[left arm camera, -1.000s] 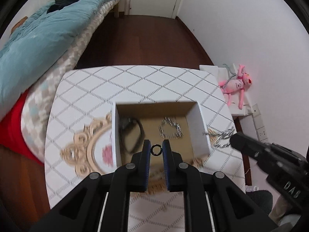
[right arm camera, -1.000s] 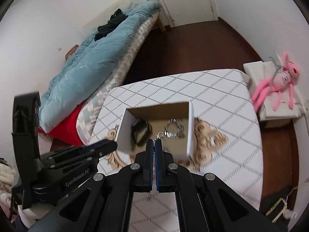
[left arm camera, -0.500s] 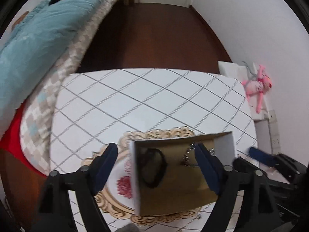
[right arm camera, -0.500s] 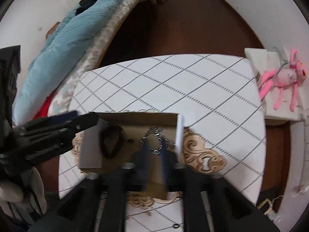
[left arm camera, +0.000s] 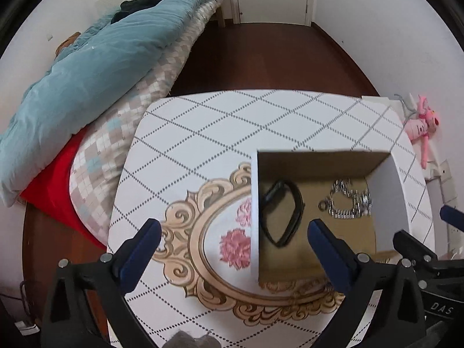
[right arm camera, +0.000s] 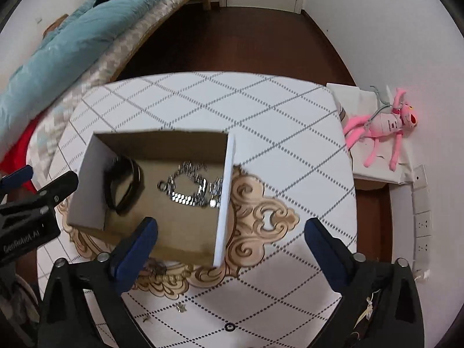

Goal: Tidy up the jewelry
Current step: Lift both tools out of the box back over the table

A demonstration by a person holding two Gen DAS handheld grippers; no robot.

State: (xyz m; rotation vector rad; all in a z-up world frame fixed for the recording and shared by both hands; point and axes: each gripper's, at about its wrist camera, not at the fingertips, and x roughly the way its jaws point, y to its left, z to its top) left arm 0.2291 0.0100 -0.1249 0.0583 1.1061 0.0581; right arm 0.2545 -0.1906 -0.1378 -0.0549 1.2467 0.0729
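Observation:
A white cardboard box stands on the patterned table. Inside lie a black band at the left and a silver chain at the right. My left gripper is open and empty, its fingers straddling the box's left wall. My right gripper is open and empty over the box's near right corner. A small black ring and small metal pieces lie on the table in front of the box.
The table has a diamond pattern and a gold ornate motif. A bed with a teal duvet lies to the left. A pink plush toy rests on a white stand at the right.
Both grippers opened. The left had held a small black ring and the right a small jewelry piece a second ago; both are empty now. Both cameras have pulled back from the box.

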